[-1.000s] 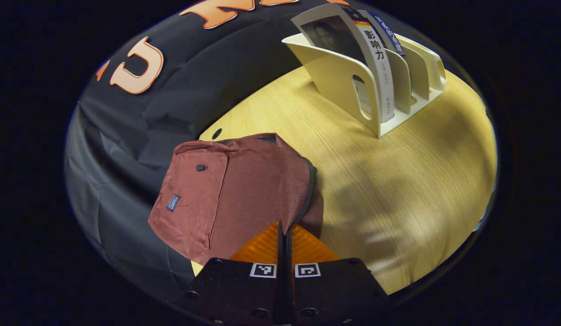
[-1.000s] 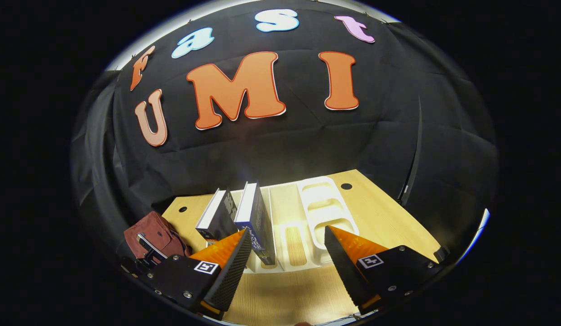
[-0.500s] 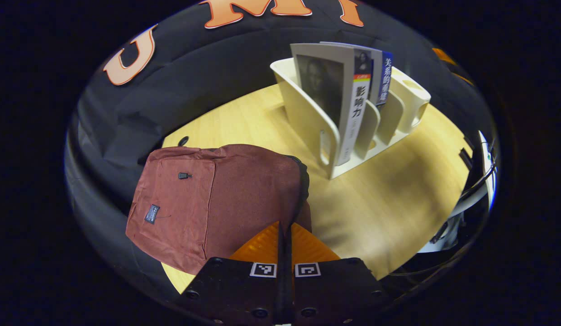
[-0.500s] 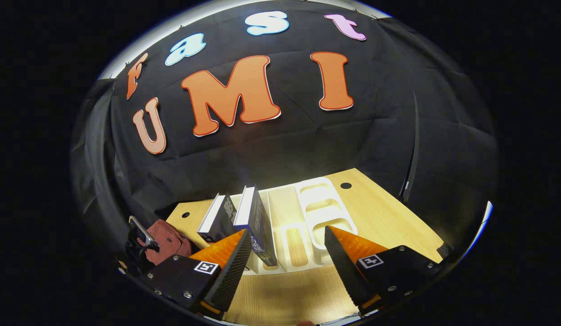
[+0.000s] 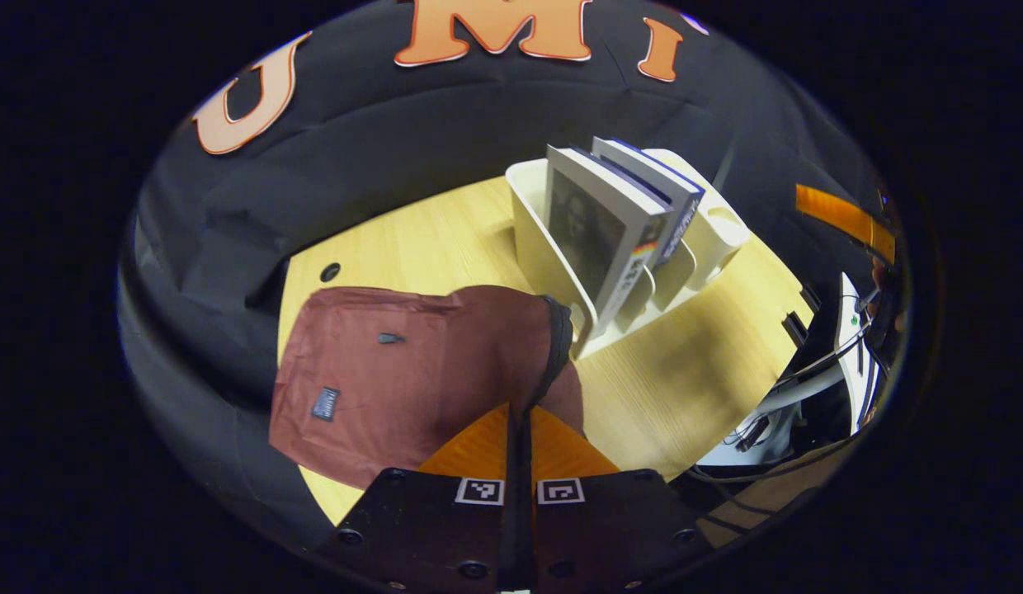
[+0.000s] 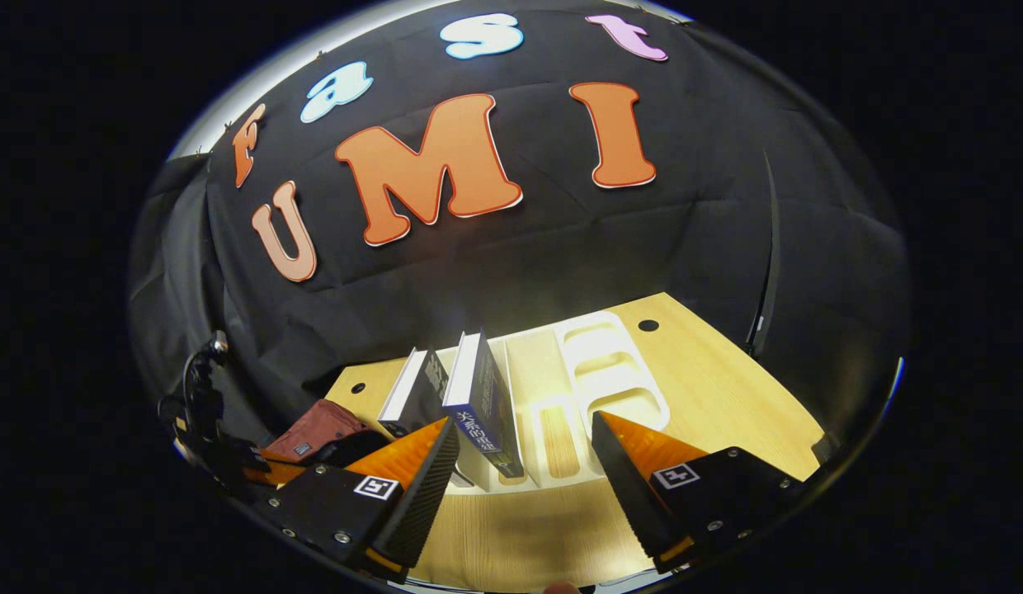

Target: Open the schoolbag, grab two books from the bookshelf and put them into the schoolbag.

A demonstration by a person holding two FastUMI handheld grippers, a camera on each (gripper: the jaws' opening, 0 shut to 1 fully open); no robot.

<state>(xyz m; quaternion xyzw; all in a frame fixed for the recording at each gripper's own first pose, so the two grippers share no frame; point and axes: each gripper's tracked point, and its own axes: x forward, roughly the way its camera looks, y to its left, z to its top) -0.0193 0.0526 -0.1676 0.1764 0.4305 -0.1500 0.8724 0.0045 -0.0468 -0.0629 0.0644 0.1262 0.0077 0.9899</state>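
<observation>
Item: maroon schoolbag [image 5: 412,371], limp cloth, flat on tabletop [image 5: 685,371] at our nine o'clock; left tongs [image 5: 518,412] pinched on its zipper edge [image 5: 553,355]; right tongs [image 6: 524,450] wide, empty; stiff books [image 6: 478,396] in bookshelf [image 6: 610,371], best gripped by spines.

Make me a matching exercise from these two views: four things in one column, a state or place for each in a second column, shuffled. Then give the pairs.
Things
1. left tool
2. right tool
3. schoolbag
4. two books

States or places
A. standing in the white bookshelf, leaning
B. lying flat on the wooden table
C. fingers wide apart, holding nothing
D. fingers closed together at the schoolbag's zipper edge

Pairs: 1-D, 2-C, 3-B, 4-A
</observation>
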